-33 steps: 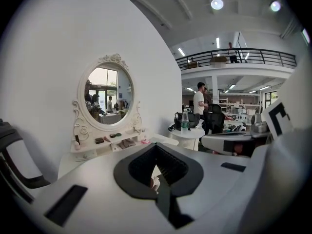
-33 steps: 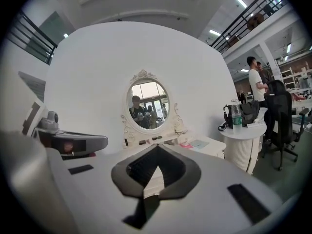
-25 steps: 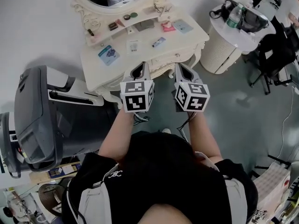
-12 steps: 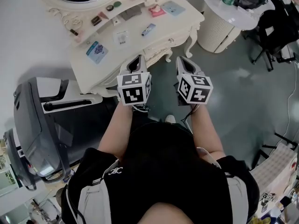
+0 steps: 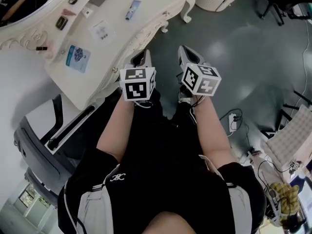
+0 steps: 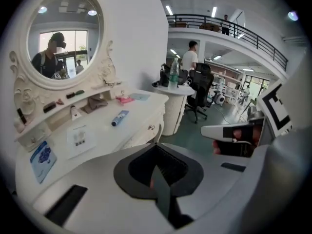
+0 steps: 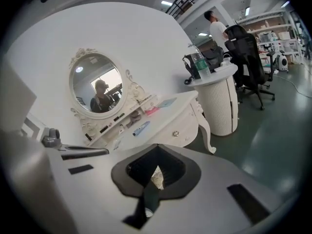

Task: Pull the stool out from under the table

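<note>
The cream dressing table (image 5: 114, 43) fills the upper left of the head view, and its carved front edge runs just past both grippers. No stool shows in any view; the space under the table is hidden. My left gripper (image 5: 145, 57) points at the table's front edge, jaws closed together on nothing. My right gripper (image 5: 182, 51) hangs beside it over the dark floor, also shut and empty. In the left gripper view the left gripper (image 6: 156, 152) faces the tabletop (image 6: 97, 135). In the right gripper view the right gripper (image 7: 157, 152) faces the table's drawer front (image 7: 170, 130).
Small items lie on the table, among them a blue tube (image 5: 132, 9) and a blue card (image 5: 78, 57). A grey machine (image 5: 48, 135) stands at the left. A round white side table (image 7: 214, 101), an office chair (image 7: 251, 57) and floor cables (image 5: 234, 121) are to the right.
Both grippers have sunk lower and tipped downward side by side, staying shut. In the head view the table has slid up and to the left.
</note>
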Action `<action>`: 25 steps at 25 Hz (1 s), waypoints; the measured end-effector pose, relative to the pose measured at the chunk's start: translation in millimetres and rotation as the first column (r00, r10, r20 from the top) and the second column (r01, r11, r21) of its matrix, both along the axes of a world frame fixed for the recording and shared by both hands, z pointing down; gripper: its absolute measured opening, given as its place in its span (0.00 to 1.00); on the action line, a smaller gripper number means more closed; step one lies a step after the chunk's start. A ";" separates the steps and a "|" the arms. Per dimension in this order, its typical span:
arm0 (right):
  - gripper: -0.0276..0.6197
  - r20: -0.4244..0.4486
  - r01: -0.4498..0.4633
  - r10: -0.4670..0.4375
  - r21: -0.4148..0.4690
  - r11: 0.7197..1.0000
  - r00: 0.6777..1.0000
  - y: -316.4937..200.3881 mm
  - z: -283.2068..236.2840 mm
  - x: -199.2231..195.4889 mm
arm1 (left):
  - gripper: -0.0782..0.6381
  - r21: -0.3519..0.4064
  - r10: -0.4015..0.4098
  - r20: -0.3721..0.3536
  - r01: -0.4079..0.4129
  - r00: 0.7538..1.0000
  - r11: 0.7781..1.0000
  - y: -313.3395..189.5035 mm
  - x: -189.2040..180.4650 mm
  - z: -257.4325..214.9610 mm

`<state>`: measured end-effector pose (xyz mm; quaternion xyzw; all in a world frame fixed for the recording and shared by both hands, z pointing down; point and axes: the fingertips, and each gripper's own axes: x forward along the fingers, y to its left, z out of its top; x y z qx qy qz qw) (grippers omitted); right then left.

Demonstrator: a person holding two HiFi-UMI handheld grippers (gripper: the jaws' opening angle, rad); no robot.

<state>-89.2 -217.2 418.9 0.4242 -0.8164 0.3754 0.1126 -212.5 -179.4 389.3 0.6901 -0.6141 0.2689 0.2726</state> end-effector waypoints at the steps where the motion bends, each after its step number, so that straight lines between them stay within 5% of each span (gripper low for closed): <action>1: 0.05 0.000 -0.014 0.014 -0.018 1.000 1.000 -1.1 11.0 -1.6 | 0.11 -0.029 0.028 -0.005 -0.028 1.000 0.999 -1.6 0.7 16.0; 11: 0.05 0.019 -0.092 0.100 -0.259 0.961 0.995 18.4 199.9 -15.6 | 0.11 -0.254 0.199 0.001 -0.193 0.980 0.948 -12.7 -1.9 194.4; 18: 0.05 -0.042 -0.075 0.065 -0.329 0.941 0.997 31.9 323.0 -23.5 | 0.11 -0.365 0.190 0.018 -0.171 0.982 0.915 -6.0 -17.4 316.3; 25: 0.05 0.057 -0.003 0.020 -0.292 0.956 0.998 16.2 381.2 -71.7 | 0.11 -0.387 0.220 0.033 -0.191 0.975 0.902 -17.6 -32.0 370.8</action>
